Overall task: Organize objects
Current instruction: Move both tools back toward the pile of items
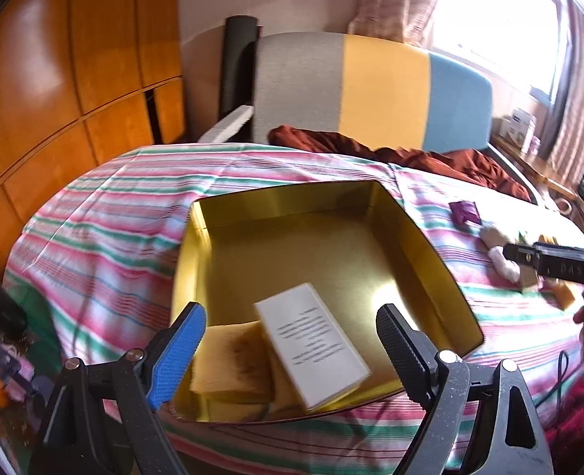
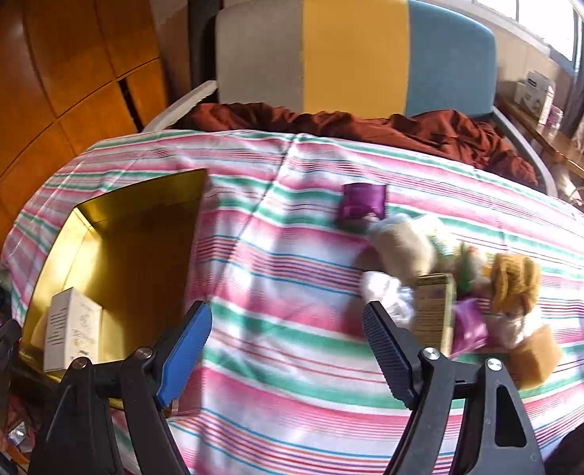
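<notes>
A gold open tin box [image 1: 331, 213] lies on the striped bedsheet; it also shows at the left in the right wrist view [image 2: 141, 213]. Inside lies a white printed carton [image 1: 311, 344], also seen in the right wrist view [image 2: 72, 328], next to a yellowish pad [image 1: 232, 360]. My left gripper [image 1: 292, 336] is open and empty above the tin's near edge. My right gripper [image 2: 288, 328] is open and empty over bare sheet, left of a pile: a purple sachet [image 2: 361, 202], a beige plush [image 2: 402, 245], an orange plush [image 2: 515, 281], a printed carton [image 2: 434, 308], a tan block [image 2: 537, 356].
A crumpled rust-red blanket [image 2: 371, 126] lies at the head of the bed, in front of a grey, yellow and blue headboard [image 2: 355, 51]. Orange wooden wardrobe doors [image 1: 54, 79] stand to the left. A side table with boxes [image 2: 537, 95] stands at the right by the window.
</notes>
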`<action>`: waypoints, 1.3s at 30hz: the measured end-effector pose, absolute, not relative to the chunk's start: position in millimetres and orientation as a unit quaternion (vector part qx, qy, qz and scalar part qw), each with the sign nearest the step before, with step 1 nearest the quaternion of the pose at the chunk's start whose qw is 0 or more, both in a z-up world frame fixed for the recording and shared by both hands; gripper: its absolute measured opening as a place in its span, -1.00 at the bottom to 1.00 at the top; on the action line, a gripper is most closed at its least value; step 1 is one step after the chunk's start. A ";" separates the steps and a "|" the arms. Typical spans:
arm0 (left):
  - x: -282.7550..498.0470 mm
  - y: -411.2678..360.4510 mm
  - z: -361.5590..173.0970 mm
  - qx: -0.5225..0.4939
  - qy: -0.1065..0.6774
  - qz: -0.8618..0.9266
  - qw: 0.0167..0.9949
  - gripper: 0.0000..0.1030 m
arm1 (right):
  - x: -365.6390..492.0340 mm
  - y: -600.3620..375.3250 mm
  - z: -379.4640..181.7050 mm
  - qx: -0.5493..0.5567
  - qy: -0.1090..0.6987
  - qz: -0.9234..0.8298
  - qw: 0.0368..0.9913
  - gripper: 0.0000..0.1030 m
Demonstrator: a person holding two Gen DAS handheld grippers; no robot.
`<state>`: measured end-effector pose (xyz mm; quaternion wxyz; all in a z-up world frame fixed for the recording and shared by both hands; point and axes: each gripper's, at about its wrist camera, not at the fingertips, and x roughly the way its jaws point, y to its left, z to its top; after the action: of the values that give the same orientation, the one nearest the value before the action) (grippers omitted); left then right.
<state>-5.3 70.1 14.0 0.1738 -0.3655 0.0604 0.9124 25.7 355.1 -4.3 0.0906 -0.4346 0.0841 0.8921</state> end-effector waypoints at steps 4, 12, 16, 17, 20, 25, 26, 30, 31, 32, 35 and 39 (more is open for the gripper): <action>-3.1 92.4 15.7 -0.364 0.073 0.907 0.199 0.72 | 28.6 394.9 2.1 -0.430 0.081 0.890 0.128 0.58; -4.2 133.6 15.0 -0.375 0.082 0.887 0.257 0.89 | 56.2 500.8 -0.6 -0.383 0.126 0.879 0.253 0.73; -6.9 157.5 13.1 -0.390 0.087 0.874 0.278 1.00 | 78.3 544.2 -21.9 -0.384 0.207 0.847 0.304 0.73; -5.6 164.8 13.2 -0.390 0.090 0.871 0.285 1.00 | 82.4 552.5 -22.0 -0.376 0.230 0.843 0.309 0.73; -1.2 185.9 14.9 -0.384 0.101 0.866 0.303 1.00 | 91.6 566.0 -21.7 -0.363 0.262 0.836 0.318 0.73; 5.1 225.3 14.7 -0.377 0.124 0.853 0.340 1.00 | 95.8 575.0 -30.2 -0.368 0.313 0.824 0.295 0.73; 5.5 231.4 13.5 -0.378 0.127 0.849 0.345 1.00 | 95.1 574.6 -30.7 -0.371 0.314 0.823 0.293 0.73; 12.1 258.8 4.9 -0.388 0.142 0.834 0.366 1.00 | 92.2 570.7 -29.9 -0.372 0.313 0.827 0.283 0.73; 13.4 263.6 3.4 -0.390 0.145 0.830 0.371 1.00 | 91.9 571.0 -29.9 -0.371 0.312 0.827 0.283 0.73; 14.9 269.0 2.4 -0.390 0.148 0.828 0.376 1.00 | 92.4 571.2 -29.1 -0.369 0.314 0.828 0.282 0.73; 14.1 283.2 0.5 -0.395 0.152 0.821 0.384 1.00 | 96.8 573.1 -25.9 -0.357 0.321 0.830 0.284 0.73; 9.7 303.4 -3.7 -0.410 0.147 0.812 0.390 1.00 | 101.1 574.8 -20.9 -0.341 0.326 0.834 0.284 0.73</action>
<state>9.7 303.4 -3.7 0.3898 -0.4095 0.1468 0.8117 101.2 574.8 -20.9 0.2840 -0.3413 0.3264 0.8345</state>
